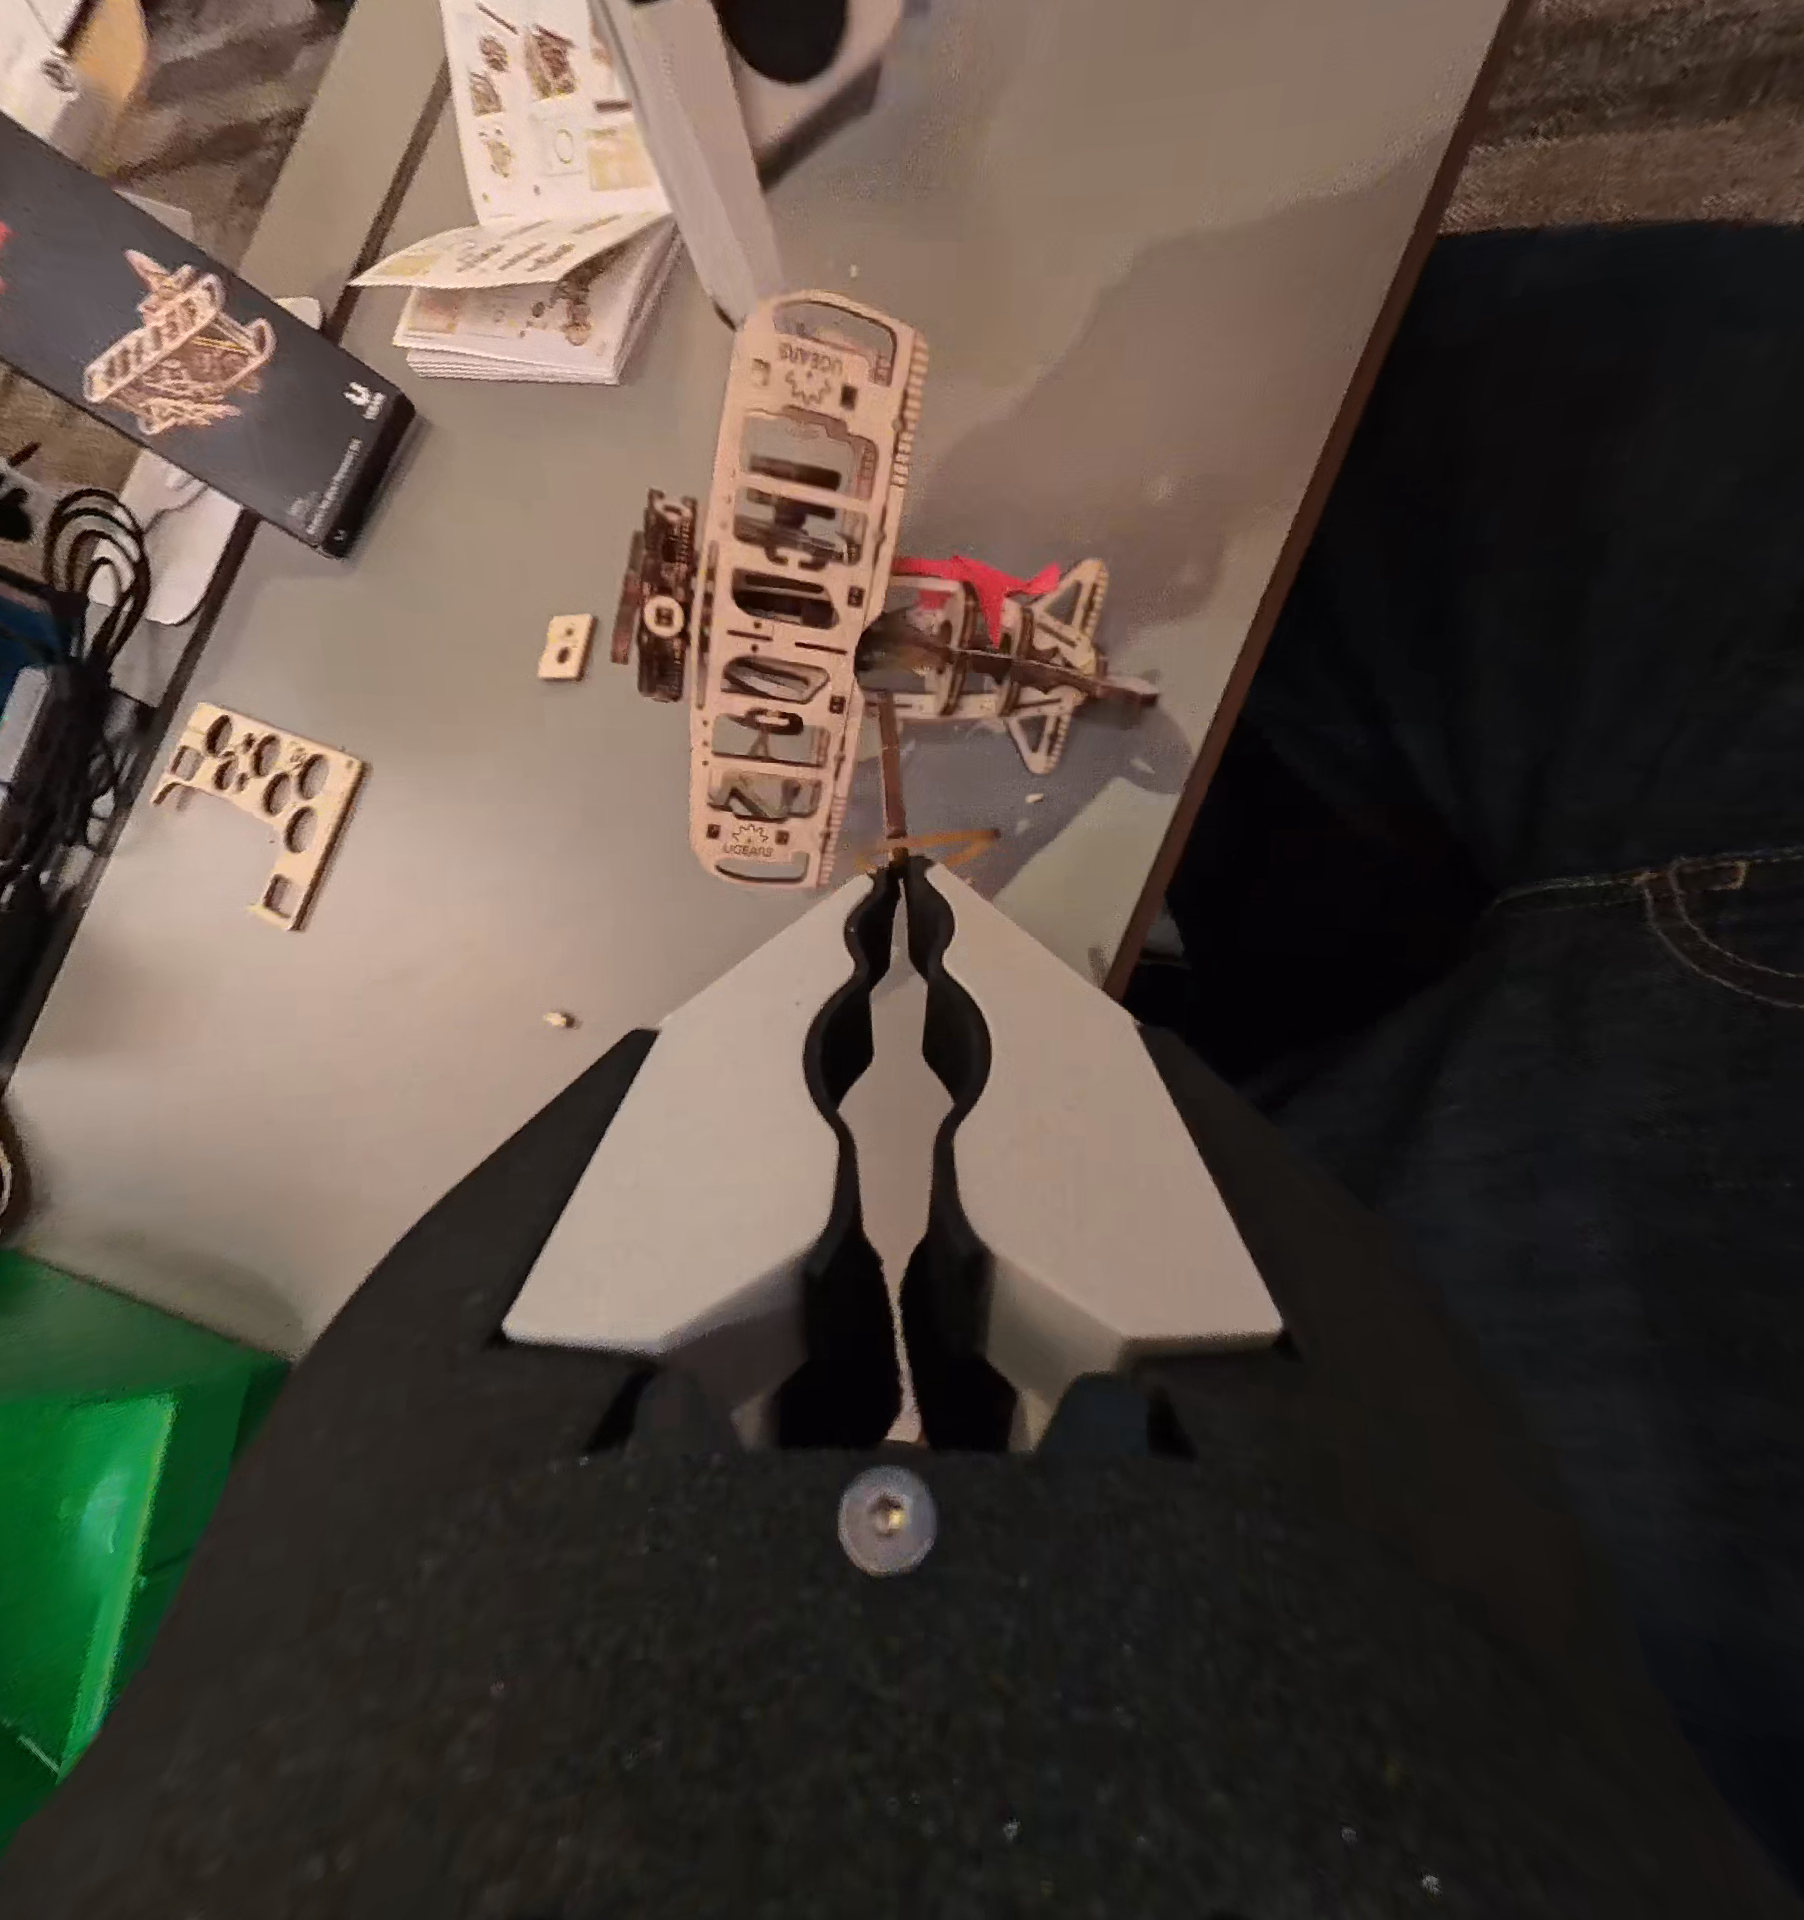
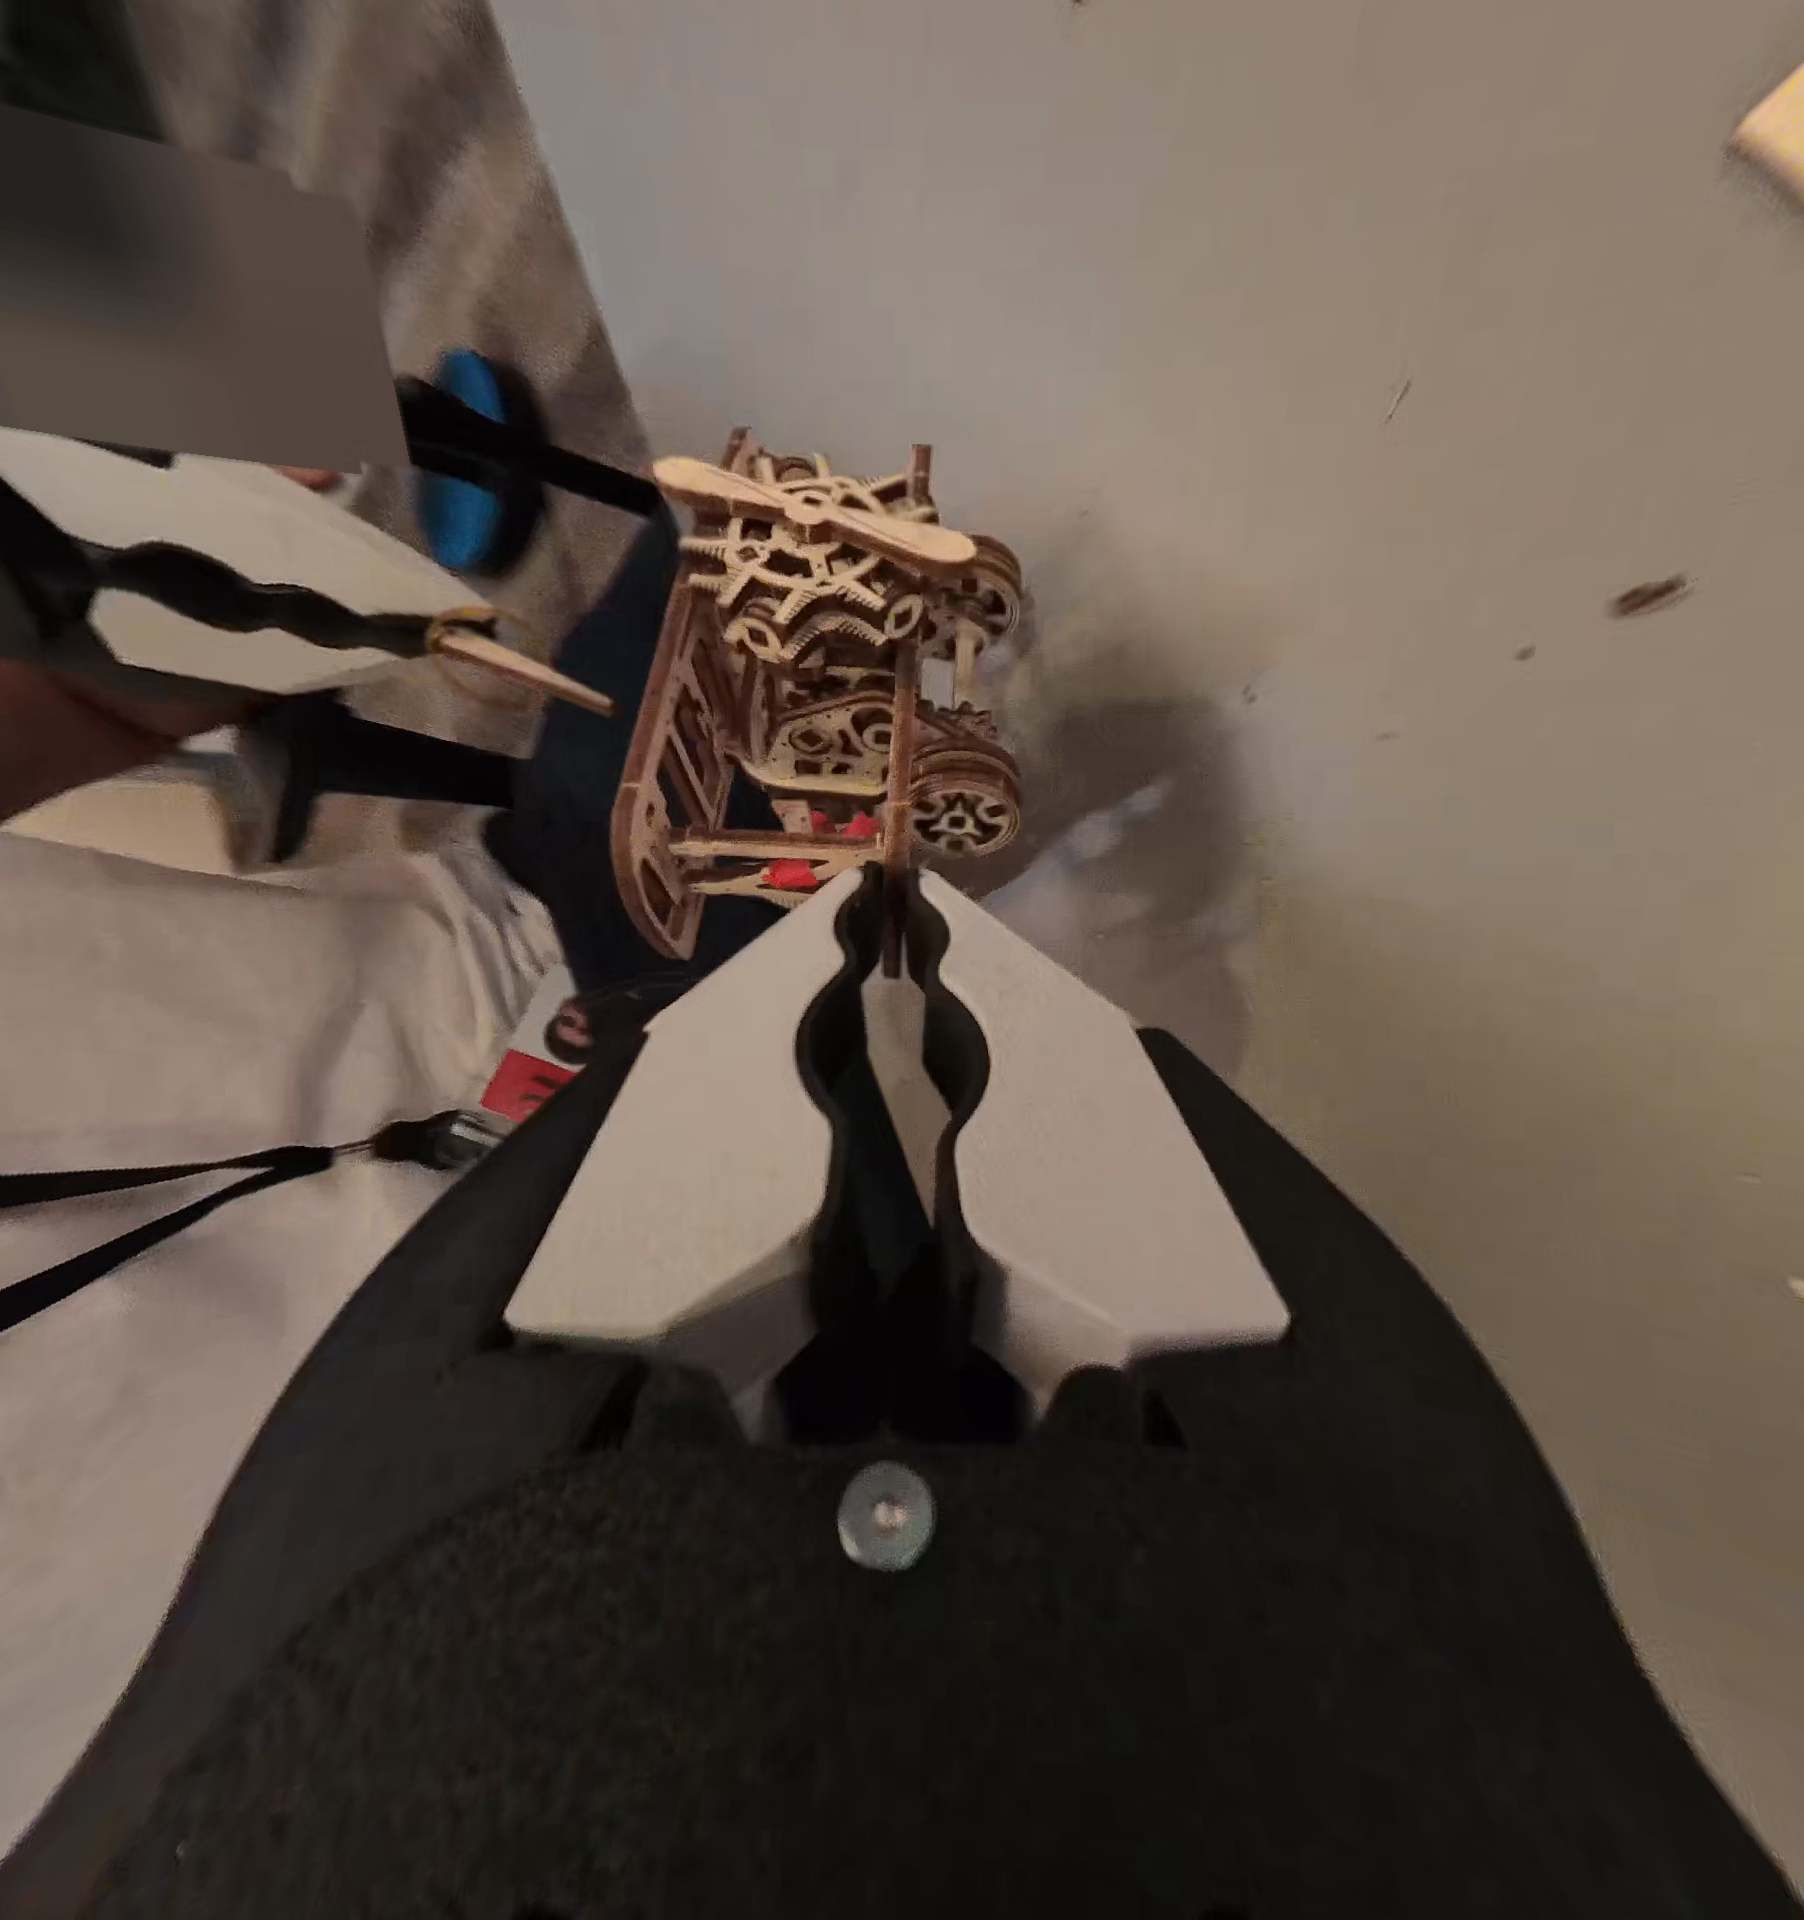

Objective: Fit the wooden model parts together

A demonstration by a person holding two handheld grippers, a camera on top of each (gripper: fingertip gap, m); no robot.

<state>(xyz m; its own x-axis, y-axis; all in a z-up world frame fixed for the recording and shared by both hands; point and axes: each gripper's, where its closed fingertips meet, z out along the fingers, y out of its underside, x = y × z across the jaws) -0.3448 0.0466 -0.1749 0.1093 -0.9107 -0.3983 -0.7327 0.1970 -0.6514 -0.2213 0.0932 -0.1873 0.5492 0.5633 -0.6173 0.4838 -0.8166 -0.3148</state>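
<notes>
A wooden biplane model (image 1: 789, 582) with a red piece near its tail is over the grey table (image 1: 410, 1039). My left gripper (image 1: 893, 883) is shut on a thin pointed wooden stick (image 1: 890, 779) with a rubber band (image 1: 939, 847) looped at the fingertips. The stick's point is just short of the model's lower wing. My right gripper (image 2: 890, 914) is shut on the edge of a wing of the model (image 2: 825, 665), with the propeller end facing the camera. The right wrist view shows the left gripper (image 2: 415, 634) at the left, its stick (image 2: 534, 665) aimed at the model.
On the table lie a black kit box (image 1: 181, 353), an open instruction booklet (image 1: 534, 281), a punched-out wooden sheet (image 1: 264, 810) and a small wooden piece (image 1: 567, 646). Cables (image 1: 56, 623) and a green object (image 1: 67, 1455) are at the left. The table edge (image 1: 1293, 582) and a person's jeans (image 1: 1604, 935) are at the right. The small wooden piece (image 1: 567, 646) lies some 20 cm from my right tips, 25 cm from my left tips.
</notes>
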